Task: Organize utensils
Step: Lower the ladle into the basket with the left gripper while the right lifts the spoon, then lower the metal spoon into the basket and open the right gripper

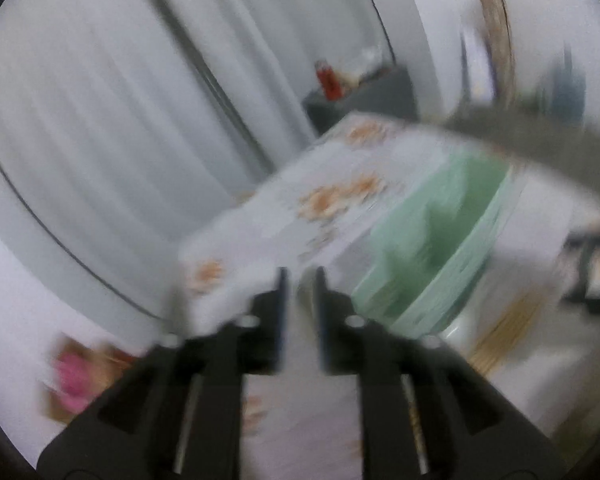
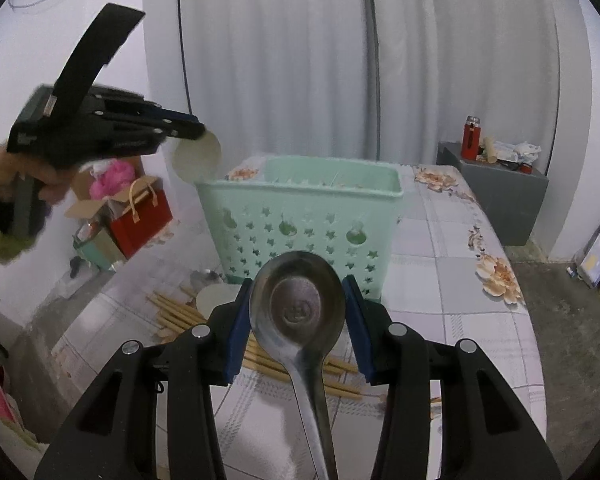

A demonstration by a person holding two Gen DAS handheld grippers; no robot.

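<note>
A metal spoon (image 2: 298,304) sits between the blue pads of the right gripper (image 2: 298,312), its bowl facing the camera and its jaws closed on the bowl's edges, just in front of a green basket (image 2: 300,216) with star holes that stands on the flowered table (image 2: 460,320). Wooden chopsticks (image 2: 180,316) lie loose on the table in front of the basket, left of the spoon, beside a white disc (image 2: 214,296). Up and left of the basket, the left gripper (image 2: 198,128) pinches a white round piece (image 2: 196,156), its jaws nearly together; its own view is blurred.
</note>
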